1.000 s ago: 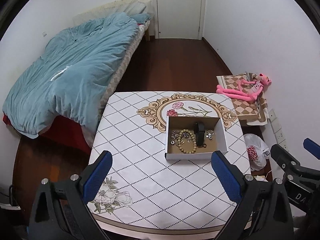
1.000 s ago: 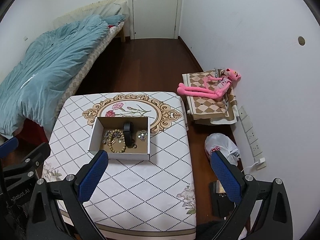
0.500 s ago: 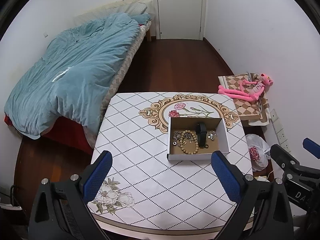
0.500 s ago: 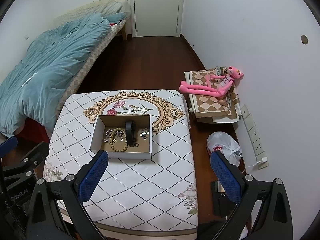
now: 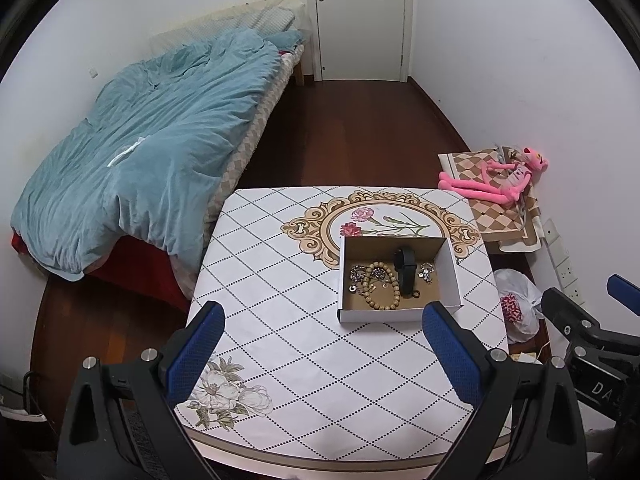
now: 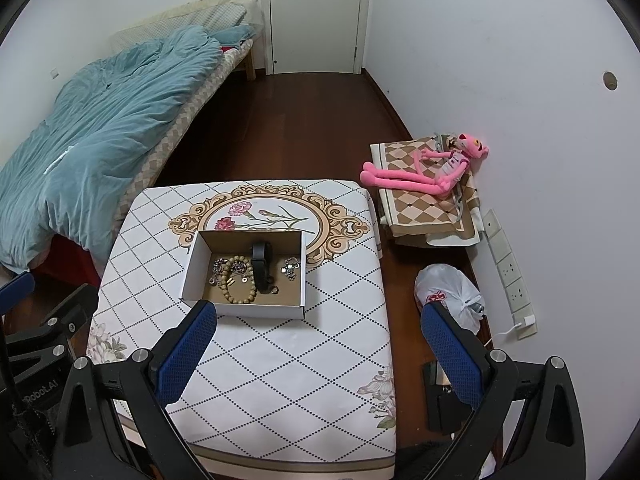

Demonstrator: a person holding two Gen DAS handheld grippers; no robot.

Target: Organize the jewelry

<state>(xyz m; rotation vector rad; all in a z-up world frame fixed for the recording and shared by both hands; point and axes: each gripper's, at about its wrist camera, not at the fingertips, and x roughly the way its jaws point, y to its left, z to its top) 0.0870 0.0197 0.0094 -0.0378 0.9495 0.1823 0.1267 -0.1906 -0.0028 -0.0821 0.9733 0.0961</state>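
Note:
A white cardboard box (image 5: 450, 276) with a brown inside stands on the patterned table (image 5: 288, 320); it also shows in the right wrist view (image 6: 192, 276). In it lie a wooden bead bracelet (image 5: 380, 288), a black watch band (image 5: 405, 270) and several small silver pieces (image 5: 426, 272). The bead bracelet (image 6: 236, 284) and the black band (image 6: 261, 266) show in the right view too. My left gripper (image 5: 322, 344) is open and empty, high above the table's near side. My right gripper (image 6: 320, 344) is open and empty, above the table's near right edge.
A bed with a blue duvet (image 5: 152, 160) stands left of the table. A pink plush toy (image 5: 496, 178) lies on a checked cushion by the right wall, with a white plastic bag (image 5: 516, 304) and wall sockets (image 6: 508, 264) below. A white door (image 5: 360, 20) is at the back.
Both grippers have risen and drawn back a little, so the table and box sit slightly lower and farther in view. Both stay open and empty.

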